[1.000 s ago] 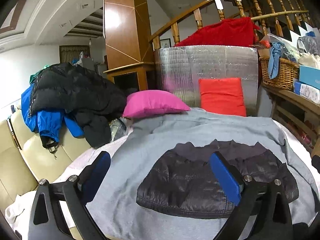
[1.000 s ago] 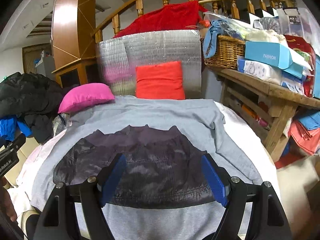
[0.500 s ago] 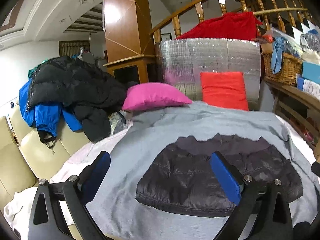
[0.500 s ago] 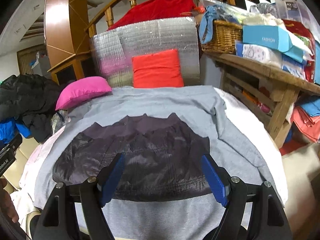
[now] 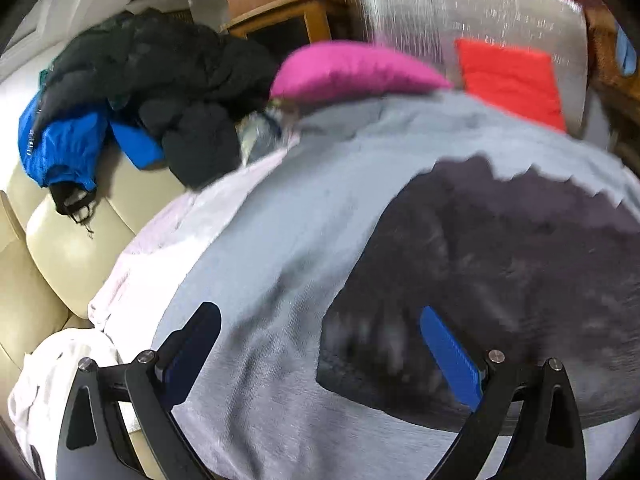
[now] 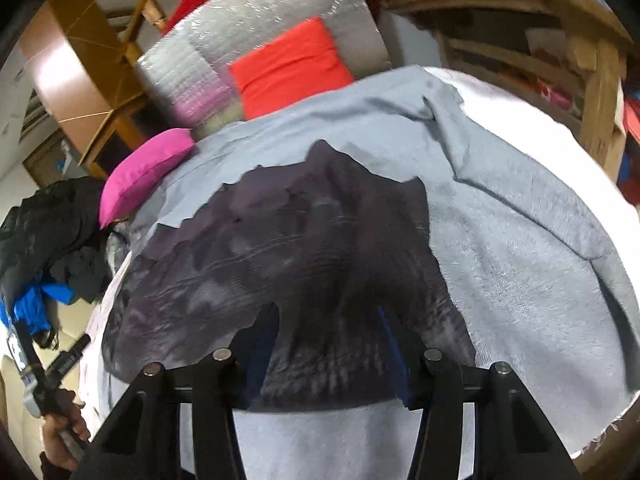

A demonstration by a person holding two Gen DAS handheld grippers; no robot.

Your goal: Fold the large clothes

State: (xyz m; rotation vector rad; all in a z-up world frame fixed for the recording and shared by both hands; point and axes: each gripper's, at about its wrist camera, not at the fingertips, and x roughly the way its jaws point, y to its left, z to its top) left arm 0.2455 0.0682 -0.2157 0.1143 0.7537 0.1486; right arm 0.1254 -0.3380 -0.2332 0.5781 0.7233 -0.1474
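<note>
A grey blanket (image 5: 280, 240) covers the whole work surface, with a white sheet (image 6: 520, 120) showing past its right edge in the right wrist view only. On the blanket, spread flat in the middle, lies the dark puffer jacket (image 6: 304, 248), its quilted shell purplish-black, the collar at the far side and the hem nearest the cameras; both views are blurred, so finer detail is lost.

Only the left wrist view shows the cream sofa (image 5: 60, 248) on the left and the pile of black and blue coats (image 5: 132, 92) heaped on it in full. Only the right wrist view shows the wooden shelf (image 6: 560, 32) at the far right and, low at the left edge, the person's hand (image 6: 60, 436) gripping the other tool's handle.

At the far end stand a silver foil mat (image 6: 280, 32), a red cushion (image 6: 292, 68) against it and a pink cushion (image 5: 352, 72) to its left.

The left gripper (image 5: 320, 356) has its blue-padded fingers spread wide over the jacket's near left corner. The right gripper (image 6: 328, 344) has its fingers apart, close above the jacket's hem.
</note>
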